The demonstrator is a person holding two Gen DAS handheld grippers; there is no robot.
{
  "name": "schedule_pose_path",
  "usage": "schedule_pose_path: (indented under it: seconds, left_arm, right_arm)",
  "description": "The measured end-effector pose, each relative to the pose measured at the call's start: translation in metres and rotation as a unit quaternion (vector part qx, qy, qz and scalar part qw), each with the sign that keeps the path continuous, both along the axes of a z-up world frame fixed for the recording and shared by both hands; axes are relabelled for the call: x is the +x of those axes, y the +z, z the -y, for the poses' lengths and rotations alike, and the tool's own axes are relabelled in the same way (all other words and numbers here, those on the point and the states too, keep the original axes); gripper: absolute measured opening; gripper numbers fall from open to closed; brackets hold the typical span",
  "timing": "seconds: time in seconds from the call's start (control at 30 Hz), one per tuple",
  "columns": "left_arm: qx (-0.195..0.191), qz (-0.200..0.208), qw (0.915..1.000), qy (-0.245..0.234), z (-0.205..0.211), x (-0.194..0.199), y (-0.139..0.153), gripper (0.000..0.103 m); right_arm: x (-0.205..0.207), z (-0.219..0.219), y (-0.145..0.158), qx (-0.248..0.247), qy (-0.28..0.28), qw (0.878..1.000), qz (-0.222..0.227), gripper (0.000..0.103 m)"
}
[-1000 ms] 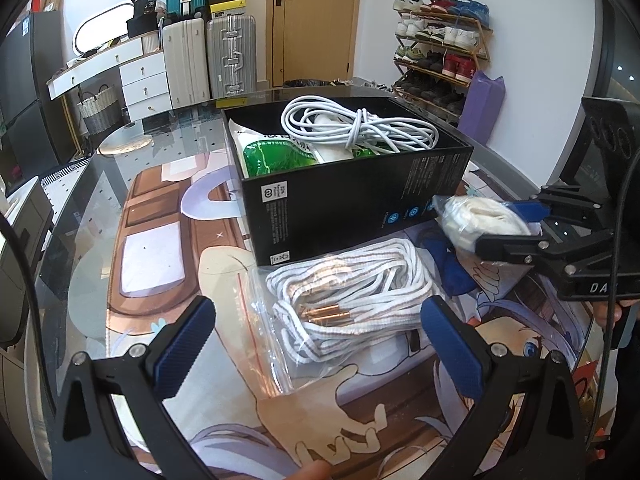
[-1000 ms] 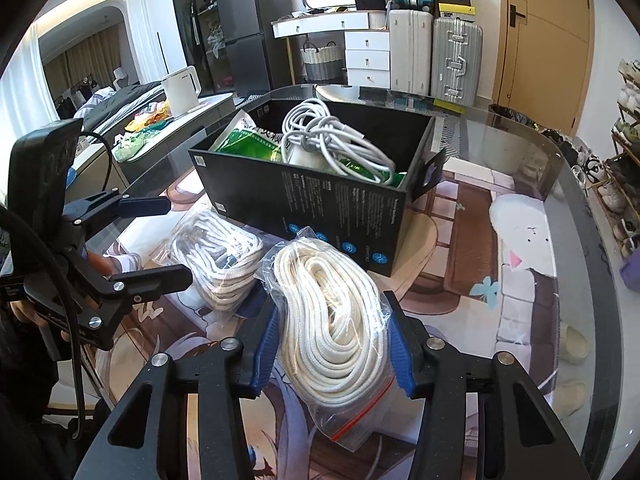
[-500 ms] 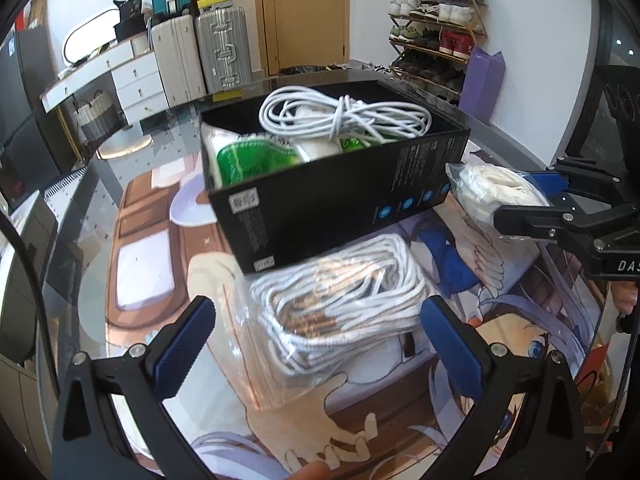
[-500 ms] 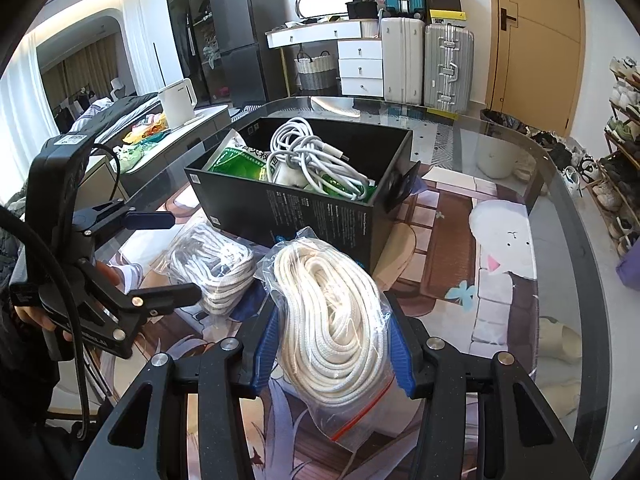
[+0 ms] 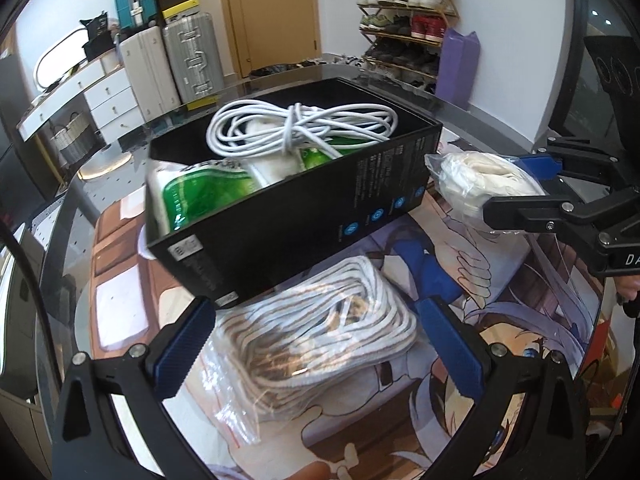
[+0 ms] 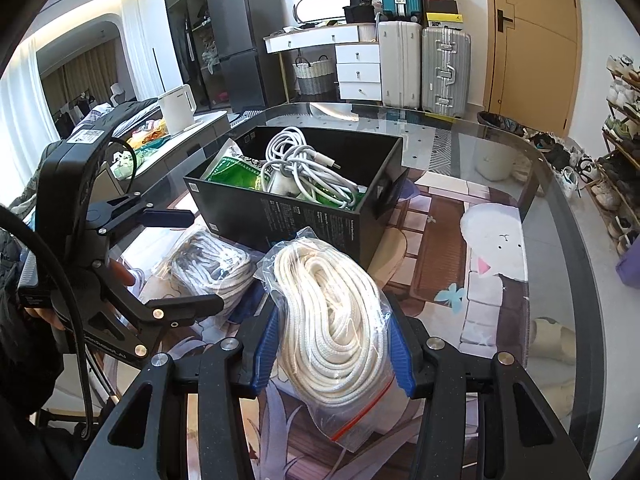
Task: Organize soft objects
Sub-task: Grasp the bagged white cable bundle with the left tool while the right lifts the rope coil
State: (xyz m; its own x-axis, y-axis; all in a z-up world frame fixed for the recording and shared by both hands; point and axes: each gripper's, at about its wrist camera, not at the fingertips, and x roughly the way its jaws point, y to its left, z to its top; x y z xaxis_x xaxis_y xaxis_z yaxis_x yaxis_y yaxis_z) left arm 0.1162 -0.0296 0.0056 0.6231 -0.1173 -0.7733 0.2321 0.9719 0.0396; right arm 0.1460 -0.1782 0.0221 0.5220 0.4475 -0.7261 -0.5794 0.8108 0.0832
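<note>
My right gripper [image 6: 332,354] is shut on a clear bag of cream rope [image 6: 334,320] and holds it above the table, in front of a black box [image 6: 296,212]; the bag also shows in the left wrist view [image 5: 480,182]. The box [image 5: 296,216] holds a white cable [image 5: 300,128] and green packets [image 5: 200,196]. My left gripper [image 5: 316,344] is open, its fingers either side of a second bag of white rope [image 5: 320,340] that lies on the table just before the box. That bag also shows in the right wrist view [image 6: 212,268].
A glass table [image 6: 500,152] bears a printed cartoon mat [image 6: 492,264]. Suitcases [image 6: 424,68], a white drawer unit and a door stand behind. A shoe rack [image 5: 404,20] lines the far wall.
My right gripper has lifted the cream rope bag higher, level with the box rim. My left gripper has moved in closer around the white rope bag.
</note>
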Motion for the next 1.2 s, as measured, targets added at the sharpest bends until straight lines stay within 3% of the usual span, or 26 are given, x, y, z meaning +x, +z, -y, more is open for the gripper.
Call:
schedule_pose_path:
  seconds: [0.27, 0.4, 0.53, 0.6, 0.67, 0.77, 1.0, 1.03, 1.2]
  left_arm:
    - [0.016, -0.03, 0.9991, -0.026, 0.014, 0.009, -0.007, 0.103]
    - [0.012, -0.037, 0.9989, -0.025, 0.014, 0.011, -0.009, 0.103]
    - [0.032, -0.032, 0.9985, -0.03, 0.019, 0.008, -0.012, 0.101]
    - [0.028, -0.026, 0.9988, -0.03, 0.018, 0.006, -0.01, 0.094]
    - [0.026, -0.018, 0.999, -0.033, 0.019, 0.002, -0.01, 0.079]
    - [0.028, -0.009, 0.9988, -0.039, 0.02, -0.004, -0.008, 0.065]
    - [0.024, 0.009, 0.9991, -0.032, 0.021, -0.014, 0.0, 0.046]
    - [0.018, 0.012, 0.9993, -0.03, 0.02, -0.016, 0.003, 0.039]
    - [0.009, 0.025, 0.9993, -0.025, 0.014, -0.022, 0.014, 0.031]
  right_arm:
    - [0.003, 0.003, -0.002, 0.0, -0.004, 1.0, -0.004, 0.048]
    - [0.003, 0.003, -0.003, 0.0, -0.004, 1.0, -0.006, 0.048]
    - [0.004, 0.002, -0.002, 0.0, -0.002, 1.0, -0.005, 0.048]
    - [0.003, 0.002, -0.001, 0.0, -0.002, 1.0, -0.005, 0.048]
    - [0.003, 0.002, -0.001, 0.0, -0.002, 1.0, -0.005, 0.048]
    - [0.003, 0.002, 0.0, 0.0, -0.002, 1.0, -0.004, 0.048]
    - [0.0, 0.003, 0.005, 0.004, 0.001, 1.0, 0.002, 0.048]
    - [-0.001, 0.003, 0.006, 0.005, 0.0, 1.0, 0.003, 0.048]
    - [-0.004, 0.004, 0.011, 0.01, 0.001, 1.0, 0.01, 0.048]
